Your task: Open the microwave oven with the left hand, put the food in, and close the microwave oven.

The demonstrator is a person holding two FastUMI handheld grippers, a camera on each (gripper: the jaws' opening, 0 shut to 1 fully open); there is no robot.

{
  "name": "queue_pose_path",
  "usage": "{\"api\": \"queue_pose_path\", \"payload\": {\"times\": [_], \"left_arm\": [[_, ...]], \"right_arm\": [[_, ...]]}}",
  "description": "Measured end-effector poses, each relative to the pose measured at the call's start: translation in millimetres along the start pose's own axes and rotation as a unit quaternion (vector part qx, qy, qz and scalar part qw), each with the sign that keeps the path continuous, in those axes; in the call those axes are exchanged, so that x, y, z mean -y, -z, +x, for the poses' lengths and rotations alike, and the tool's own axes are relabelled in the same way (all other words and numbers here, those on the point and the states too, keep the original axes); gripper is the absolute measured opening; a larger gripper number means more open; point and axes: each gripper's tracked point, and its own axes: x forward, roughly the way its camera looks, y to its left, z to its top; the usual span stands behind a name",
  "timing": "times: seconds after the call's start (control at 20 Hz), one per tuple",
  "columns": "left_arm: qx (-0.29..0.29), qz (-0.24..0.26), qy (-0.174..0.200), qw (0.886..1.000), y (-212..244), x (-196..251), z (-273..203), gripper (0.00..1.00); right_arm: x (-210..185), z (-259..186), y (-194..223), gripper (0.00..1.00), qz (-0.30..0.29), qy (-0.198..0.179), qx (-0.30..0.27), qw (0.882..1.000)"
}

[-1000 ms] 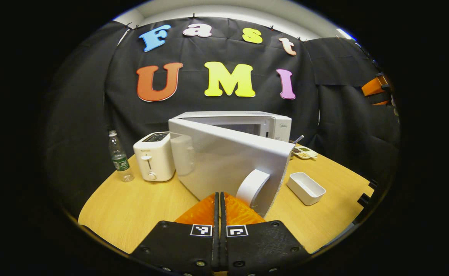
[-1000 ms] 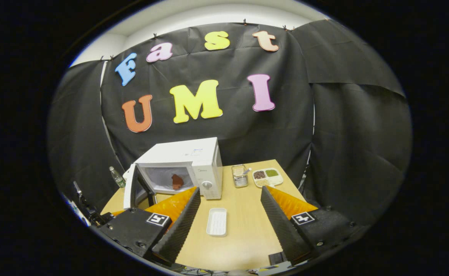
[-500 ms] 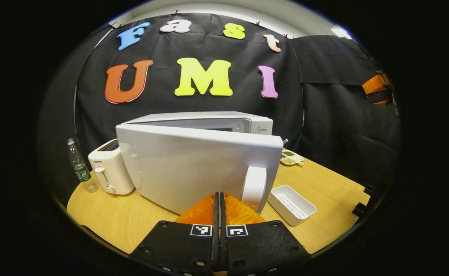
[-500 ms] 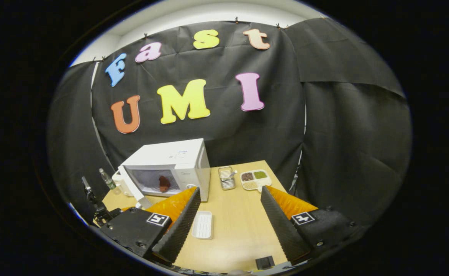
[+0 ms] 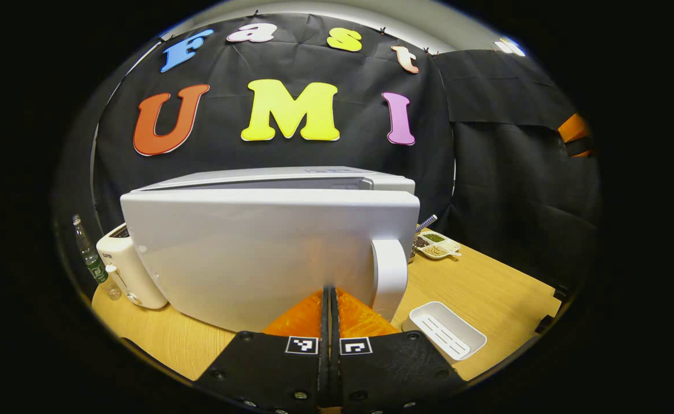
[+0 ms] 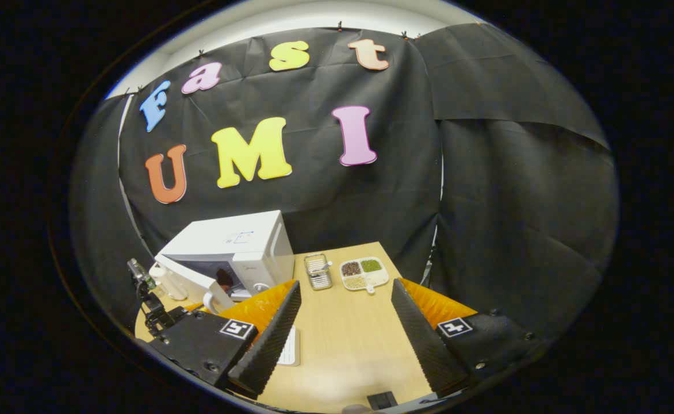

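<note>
**Microwave door nearly closed, food inside**

Left gripper view: the left gripper [image 5: 330,305] has its orange fingers [image 5: 302,316] pressed together with nothing between them, tips right at the lower face of the microwave door [image 5: 256,253], just beside the white door handle [image 5: 390,276]. The door stands only slightly ajar from the microwave oven [image 5: 314,175] body; a narrow gap shows along the top edge. A white toaster [image 5: 121,270] and a plastic bottle [image 5: 87,256] stand beyond the door's hinge side, an empty white tray [image 5: 446,333] lies on the bench [image 5: 486,287] near the handle side, and a divided dish of grains [image 5: 437,244] sits farther back.

Right gripper view: the right gripper [image 6: 345,322] hangs well back over the bench with its fingers wide apart and empty. Through the remaining door gap a dark brown piece of food [image 6: 223,280] sits in the microwave cavity. A small metal basket [image 6: 317,270] stands beside the divided dish.

Judged from here, closing is the step in hand. The narrow closed tips could slide off the smooth door, or catch on the handle, leaving the door unlatched. Too hard a shove might slide the oven along the bench toward the toaster.
</note>
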Motion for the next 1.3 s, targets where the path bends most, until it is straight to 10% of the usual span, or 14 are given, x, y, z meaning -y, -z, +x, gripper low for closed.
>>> {"api": "queue_pose_path", "payload": {"times": [1.3], "left_arm": [[-0.008, -0.009, -0.036, 0.999, -14.8, 0.2, 75.0, 0.00]], "right_arm": [[9.5, 31.2, 1.1, 1.00, 0.002, -0.002, -0.013, 1.000]]}}
